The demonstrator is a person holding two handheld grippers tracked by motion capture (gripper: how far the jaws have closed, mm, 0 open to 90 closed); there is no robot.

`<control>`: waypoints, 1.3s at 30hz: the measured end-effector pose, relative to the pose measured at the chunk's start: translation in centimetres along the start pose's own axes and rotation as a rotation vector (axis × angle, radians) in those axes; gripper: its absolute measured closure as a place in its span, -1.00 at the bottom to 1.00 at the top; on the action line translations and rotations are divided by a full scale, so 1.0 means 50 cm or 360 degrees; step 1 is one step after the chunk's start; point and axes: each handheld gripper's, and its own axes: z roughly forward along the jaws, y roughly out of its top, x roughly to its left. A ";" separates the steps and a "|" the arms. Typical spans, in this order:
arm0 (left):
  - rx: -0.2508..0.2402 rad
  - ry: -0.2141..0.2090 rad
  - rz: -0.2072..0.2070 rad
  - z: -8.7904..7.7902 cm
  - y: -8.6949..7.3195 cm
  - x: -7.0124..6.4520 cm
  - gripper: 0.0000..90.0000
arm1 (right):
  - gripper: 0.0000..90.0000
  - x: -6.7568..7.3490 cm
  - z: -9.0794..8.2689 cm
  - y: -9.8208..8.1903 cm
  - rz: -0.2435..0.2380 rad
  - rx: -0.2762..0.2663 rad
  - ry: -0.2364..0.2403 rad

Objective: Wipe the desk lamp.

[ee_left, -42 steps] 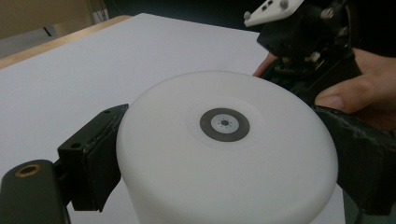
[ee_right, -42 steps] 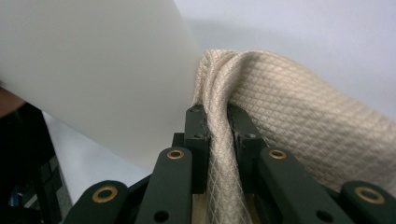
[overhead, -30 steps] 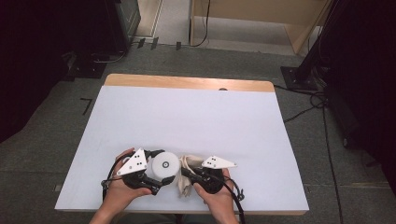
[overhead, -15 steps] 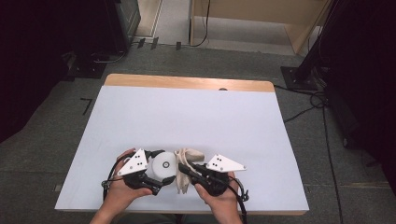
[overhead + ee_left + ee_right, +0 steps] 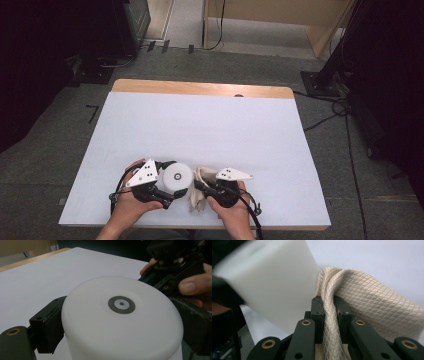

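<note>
A white round container point(image 5: 178, 176) with a small grey disc on its top point(image 5: 121, 304) stands near the table's front edge. My left gripper point(image 5: 170, 186) is shut on it, one black pad point(image 5: 51, 326) pressed on each side. Just right of it, my right gripper point(image 5: 200, 186) is shut on a beige quilted cloth point(image 5: 199, 199). In the right gripper view the cloth point(image 5: 362, 300) runs bunched between the two pads point(image 5: 318, 315) and touches the side of the white container point(image 5: 274, 290). Both hands sit close together.
The white table top point(image 5: 210, 130) stretches away from the hands to a wooden back edge point(image 5: 200, 89). Beyond the table lie grey carpet, cables point(image 5: 325, 117) and dark stands point(image 5: 325, 75) at the right and left.
The right hand with the cloth has shifted a little: out to the right half a second ago, now back in beside the container. The left hand and container have kept still.
</note>
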 end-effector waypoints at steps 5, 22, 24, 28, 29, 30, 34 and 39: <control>0.0001 -0.0023 -0.0046 0.003 -0.003 0.004 -0.85 | 0.78 -0.015 0.022 -0.022 0.0051 0.0102 -0.0042; 0.0095 0.0277 -0.0109 0.000 -0.001 -0.035 -1.00 | 0.77 -0.024 -0.005 0.003 -0.0013 0.0002 -0.0085; 0.0106 0.0357 -0.0147 0.004 -0.005 -0.048 -1.00 | 0.77 -0.026 -0.008 0.005 -0.0007 -0.0008 -0.0090; 0.0114 0.0525 -0.0205 0.009 -0.011 -0.071 -1.00 | 0.76 -0.030 -0.012 0.008 -0.0011 -0.0022 -0.0095; 0.0107 0.0550 -0.0224 0.011 -0.011 -0.076 -1.00 | 0.76 -0.030 -0.013 0.009 -0.0017 -0.0025 -0.0094; 0.0109 0.0575 -0.0232 0.014 -0.012 -0.080 -1.00 | 0.76 -0.030 -0.014 0.010 -0.0019 -0.0023 -0.0096; 0.0111 0.0573 -0.0196 0.017 -0.013 -0.086 -0.84 | 0.76 -0.030 -0.014 0.010 -0.0024 -0.0026 -0.0102; 0.0103 0.0536 -0.0171 0.014 -0.009 -0.072 -0.81 | 0.76 -0.030 -0.016 0.012 -0.0018 -0.0029 -0.0100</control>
